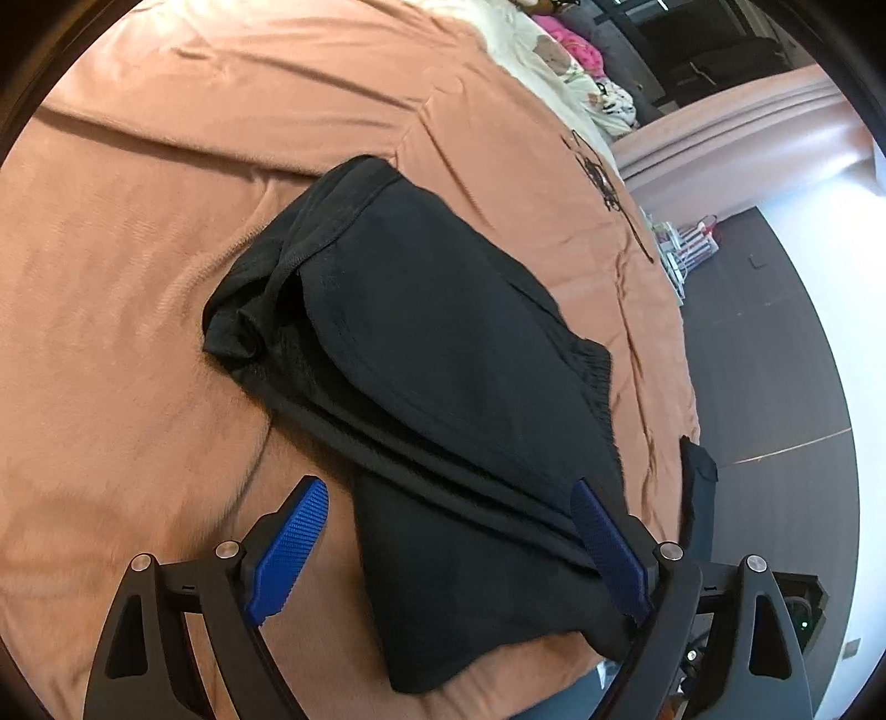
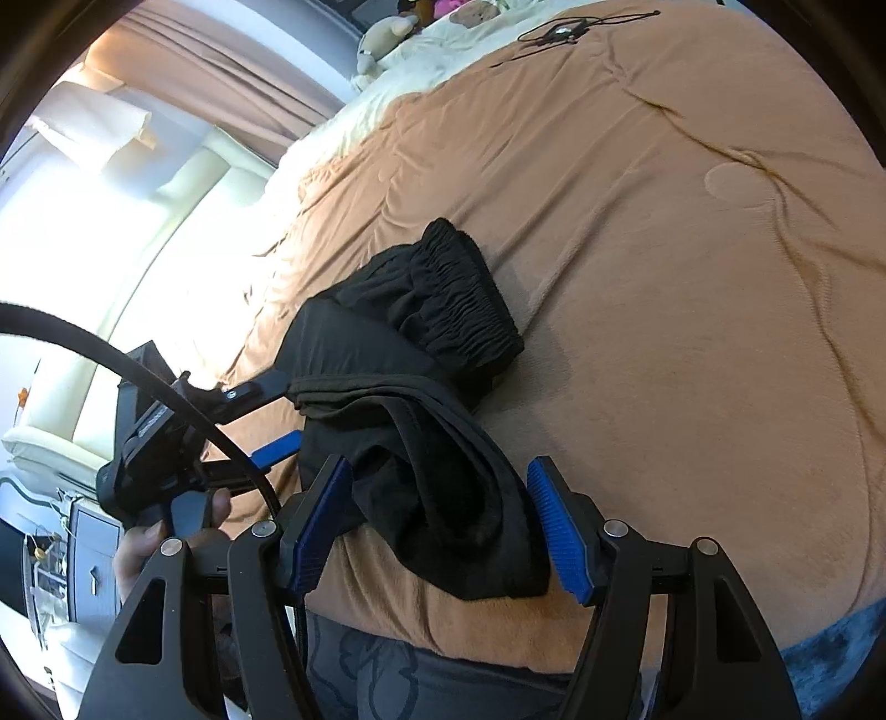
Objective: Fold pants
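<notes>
Black pants (image 1: 443,343) lie folded into a thick bundle on an orange-brown blanket (image 1: 166,277), near the bed's edge. Their elastic waistband (image 2: 470,299) sits at the far end. My left gripper (image 1: 451,515) is open wide, its blue pads (image 1: 299,531) on either side of the bundle's near end, with the right pad lying over the cloth. My right gripper (image 2: 443,520) is open too, straddling the folded end of the pants (image 2: 443,471) without pinching it. In the right wrist view the left gripper (image 2: 292,410) shows at the left, held by a hand (image 2: 166,531), at the bundle's side.
A cream quilt (image 2: 421,61) with soft toys lies at the bed's far end. A thin black cable (image 2: 559,30) rests on the blanket (image 2: 664,277). A dark floor (image 1: 775,360) runs beside the bed. The person's patterned clothing (image 2: 387,675) is at the near edge.
</notes>
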Tool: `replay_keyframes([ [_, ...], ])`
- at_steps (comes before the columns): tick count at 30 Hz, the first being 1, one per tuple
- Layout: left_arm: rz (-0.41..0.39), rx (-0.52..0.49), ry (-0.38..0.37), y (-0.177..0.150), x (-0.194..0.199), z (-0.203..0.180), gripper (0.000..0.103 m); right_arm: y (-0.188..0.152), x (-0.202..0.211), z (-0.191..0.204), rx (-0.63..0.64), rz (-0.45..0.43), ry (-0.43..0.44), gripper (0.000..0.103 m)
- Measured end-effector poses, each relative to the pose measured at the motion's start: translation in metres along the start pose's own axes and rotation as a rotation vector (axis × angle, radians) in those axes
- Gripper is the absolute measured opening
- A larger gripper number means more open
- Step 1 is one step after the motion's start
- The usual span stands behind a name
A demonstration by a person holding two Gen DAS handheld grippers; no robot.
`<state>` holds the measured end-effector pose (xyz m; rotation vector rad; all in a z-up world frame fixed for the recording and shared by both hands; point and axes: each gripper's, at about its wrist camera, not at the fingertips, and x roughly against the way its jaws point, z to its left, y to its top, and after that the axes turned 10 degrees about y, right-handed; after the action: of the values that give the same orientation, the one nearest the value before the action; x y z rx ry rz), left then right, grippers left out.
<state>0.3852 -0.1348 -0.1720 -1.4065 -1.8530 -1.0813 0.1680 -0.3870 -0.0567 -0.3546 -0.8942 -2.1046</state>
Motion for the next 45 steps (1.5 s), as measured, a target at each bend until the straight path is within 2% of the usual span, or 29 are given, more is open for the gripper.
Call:
replay_keyframes([
  [3,0.003,0.017,-0.004,0.008,-0.010,0.003,0.091,0.003,-0.009,0.002,0.001,0.010,-0.009,0.065],
  [7,-0.038,0.035,0.014,0.018,-0.012,0.006,0.091,0.006,-0.020,0.004,0.009,0.025,-0.016,0.065],
  [10,-0.076,0.029,0.033,0.028,-0.009,0.004,0.087,0.009,-0.024,0.003,0.003,0.023,-0.007,0.065],
  [12,-0.090,0.027,0.033,0.034,-0.005,0.003,0.069,0.009,-0.025,0.001,0.002,0.015,-0.006,0.065],
  [14,-0.094,0.034,0.038,0.040,-0.001,0.004,0.058,0.008,-0.022,-0.002,0.005,-0.010,-0.022,0.064],
  [15,-0.100,0.035,0.040,0.044,0.001,0.003,0.050,0.008,-0.022,-0.003,0.005,-0.016,-0.025,0.057],
  [16,-0.108,0.033,0.043,0.047,0.004,0.002,0.046,0.007,-0.021,-0.006,-0.002,-0.016,-0.017,0.048],
  [17,-0.119,0.025,0.048,0.050,0.006,0.000,0.037,0.006,-0.020,-0.008,-0.005,-0.012,-0.008,0.045],
  [18,-0.127,0.018,0.053,0.053,0.009,-0.003,0.025,0.005,-0.020,-0.010,-0.005,-0.009,-0.002,0.037],
  [19,-0.131,0.013,0.052,0.056,0.011,-0.007,0.019,0.003,-0.021,-0.011,0.001,0.001,0.002,0.027],
  [20,-0.136,0.006,0.047,0.059,0.014,-0.011,0.012,0.001,-0.021,-0.011,0.005,0.009,0.003,0.022],
  [21,-0.147,-0.001,0.042,0.062,0.018,-0.015,0.011,0.000,-0.022,-0.012,0.008,0.014,0.005,0.016],
  [25,-0.185,-0.047,0.032,0.070,0.029,-0.038,0.008,-0.004,-0.019,-0.009,0.032,0.022,0.023,0.008],
  [32,-0.201,-0.140,0.024,0.089,0.031,-0.085,0.008,-0.011,-0.012,-0.010,0.042,0.017,0.064,0.005],
  [41,-0.158,-0.264,0.030,0.098,-0.003,-0.145,0.008,-0.019,-0.006,-0.013,0.041,0.024,0.095,0.005],
  [43,-0.138,-0.293,0.048,0.097,-0.012,-0.156,0.011,-0.021,-0.005,-0.016,0.034,0.025,0.093,0.005],
  [44,-0.125,-0.306,0.067,0.095,-0.018,-0.160,0.019,-0.021,-0.005,-0.019,0.022,0.026,0.096,0.005],
  [45,-0.114,-0.315,0.074,0.093,-0.021,-0.162,0.031,-0.021,-0.006,-0.022,0.012,0.027,0.097,0.005],
])
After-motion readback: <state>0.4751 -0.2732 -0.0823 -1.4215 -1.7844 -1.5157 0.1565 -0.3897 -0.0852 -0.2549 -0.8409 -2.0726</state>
